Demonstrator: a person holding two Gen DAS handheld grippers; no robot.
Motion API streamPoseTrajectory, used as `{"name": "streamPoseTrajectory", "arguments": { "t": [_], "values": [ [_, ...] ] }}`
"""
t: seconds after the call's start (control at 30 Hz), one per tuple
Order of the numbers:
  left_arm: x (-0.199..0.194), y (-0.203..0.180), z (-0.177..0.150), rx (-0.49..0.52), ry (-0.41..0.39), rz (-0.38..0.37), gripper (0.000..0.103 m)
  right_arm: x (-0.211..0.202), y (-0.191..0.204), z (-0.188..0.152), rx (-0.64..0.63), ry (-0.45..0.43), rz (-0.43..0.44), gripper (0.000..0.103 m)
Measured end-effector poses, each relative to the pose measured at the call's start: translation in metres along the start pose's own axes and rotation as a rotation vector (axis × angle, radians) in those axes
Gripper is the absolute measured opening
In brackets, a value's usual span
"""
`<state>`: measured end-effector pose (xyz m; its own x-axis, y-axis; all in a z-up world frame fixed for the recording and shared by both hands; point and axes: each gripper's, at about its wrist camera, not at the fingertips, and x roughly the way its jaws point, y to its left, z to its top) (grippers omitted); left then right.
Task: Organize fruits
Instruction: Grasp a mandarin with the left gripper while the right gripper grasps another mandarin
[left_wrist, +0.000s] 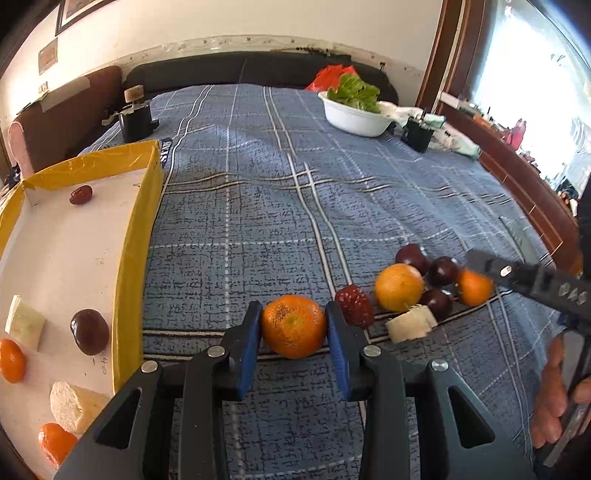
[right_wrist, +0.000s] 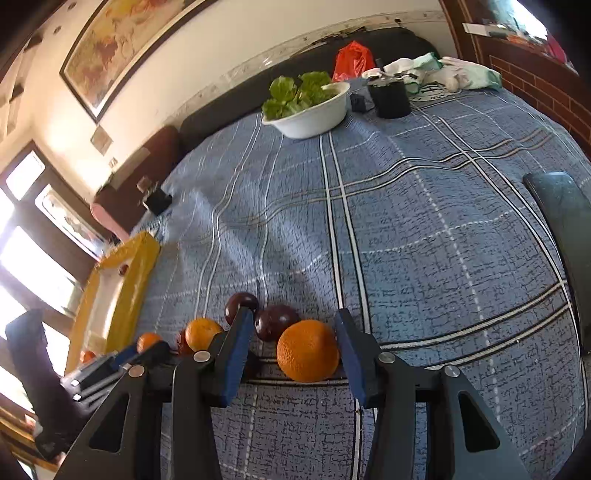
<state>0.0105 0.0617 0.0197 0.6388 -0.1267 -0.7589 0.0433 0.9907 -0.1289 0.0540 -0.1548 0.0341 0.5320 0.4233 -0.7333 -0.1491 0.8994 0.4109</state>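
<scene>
- A tangerine (left_wrist: 294, 326) is being held by the left hand-held gripper (left_wrist: 294, 328); its two blue pads (left_wrist: 248, 347) are pressing on the fruit's sides, at 6 o'clock in the left wrist view.
- The tangerine is lying on the blue checked bedspread (left_wrist: 258, 184).
- An orange fruit (right_wrist: 307, 350) is being framed by the right hand-held gripper (right_wrist: 295, 354) at 6 o'clock in the right wrist view. The jaws are standing partly open, and a small gap is being seen on each side of the fruit, so it is not being gripped.
- A group of fruits is lying at 3 o'clock from the held tangerine: a red date (left_wrist: 354, 306), a large orange (left_wrist: 399, 287), dark plums (left_wrist: 441, 271) and a pale cut piece (left_wrist: 410, 325).
- A yellow-edged tray (left_wrist: 144, 221) is standing at 9 o'clock in the left wrist view. Inside it are being kept a dark plum (left_wrist: 89, 331), a small red date (left_wrist: 81, 195), two tangerines (left_wrist: 12, 360) and pale pieces (left_wrist: 26, 326).
- A white bowl (left_wrist: 354, 118) with green leaves (left_wrist: 356, 92) is standing at 1 o'clock, far back on the bed.
- A person's hand (left_wrist: 554, 398) is being seen at 4 o'clock in the left wrist view.
</scene>
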Motion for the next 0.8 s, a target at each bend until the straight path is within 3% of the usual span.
{"name": "streamPoseTrajectory", "arguments": {
  "t": [0.43,0.57,0.8],
  "values": [
    [-0.005,-0.001,0.002,0.009,-0.039,-0.024,0.033,0.008,0.015,-0.012,-0.132,0.045,-0.103,0.045],
    [-0.005,-0.001,0.002,0.011,-0.045,-0.022,0.033,0.005,0.014,-0.012,-0.124,0.037,-0.11,0.039],
    [-0.007,-0.002,0.003,0.017,-0.056,-0.014,0.033,-0.008,0.015,-0.009,-0.109,-0.022,-0.083,0.039]
  ]
}}
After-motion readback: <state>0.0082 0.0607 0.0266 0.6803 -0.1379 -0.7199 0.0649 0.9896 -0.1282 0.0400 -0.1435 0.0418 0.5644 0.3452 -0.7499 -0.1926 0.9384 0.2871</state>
